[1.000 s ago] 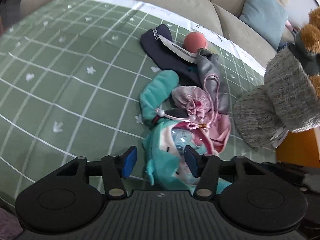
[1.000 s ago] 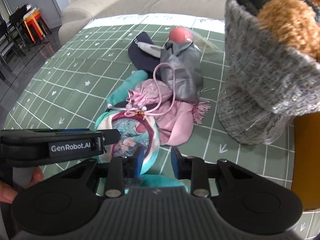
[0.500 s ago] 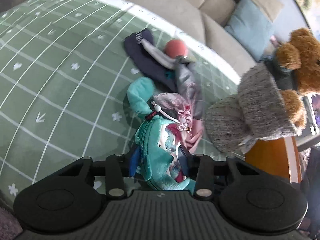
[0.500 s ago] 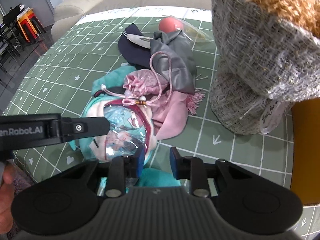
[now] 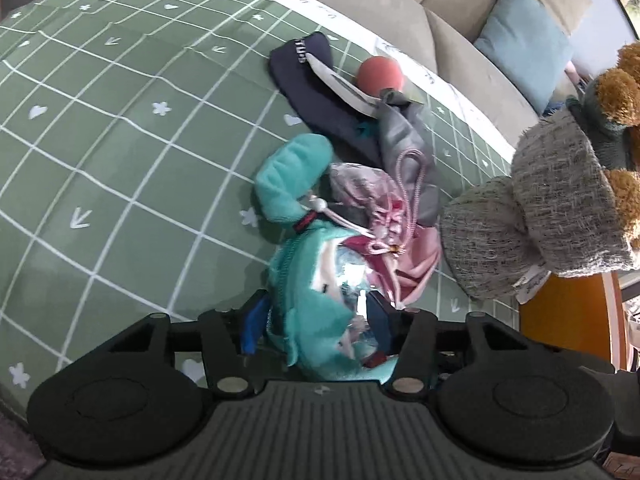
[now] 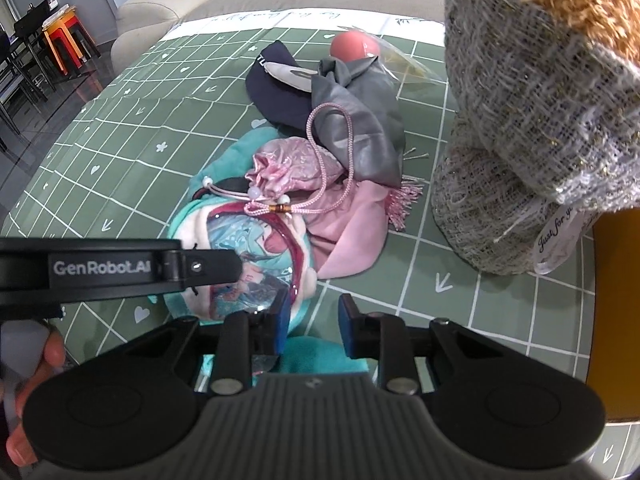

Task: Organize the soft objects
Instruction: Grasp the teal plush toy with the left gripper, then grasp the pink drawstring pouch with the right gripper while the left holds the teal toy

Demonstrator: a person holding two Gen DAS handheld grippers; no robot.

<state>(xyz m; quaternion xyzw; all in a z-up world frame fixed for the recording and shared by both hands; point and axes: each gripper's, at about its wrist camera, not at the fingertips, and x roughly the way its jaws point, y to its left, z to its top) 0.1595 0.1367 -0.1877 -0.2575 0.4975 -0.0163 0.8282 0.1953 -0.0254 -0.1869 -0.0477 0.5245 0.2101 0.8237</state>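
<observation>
Now my left claw (image 5: 316, 322) has closed onto the teal plush pouch (image 5: 316, 300); my right claw (image 6: 310, 320) hangs parted, seemingly empty, its tips partly hidden.

Each tool (image 5: 316, 326) (image 6: 310, 324) is matte black with ribbed housing, round discs, silver screws, blue pads (image 6: 281, 322) and white "GenRobot.AI" lettering.

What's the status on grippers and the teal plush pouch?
Left gripper shut on teal plush pouch. Right gripper open beside it. Pink drawstring bag draped over pouch's top.
</observation>
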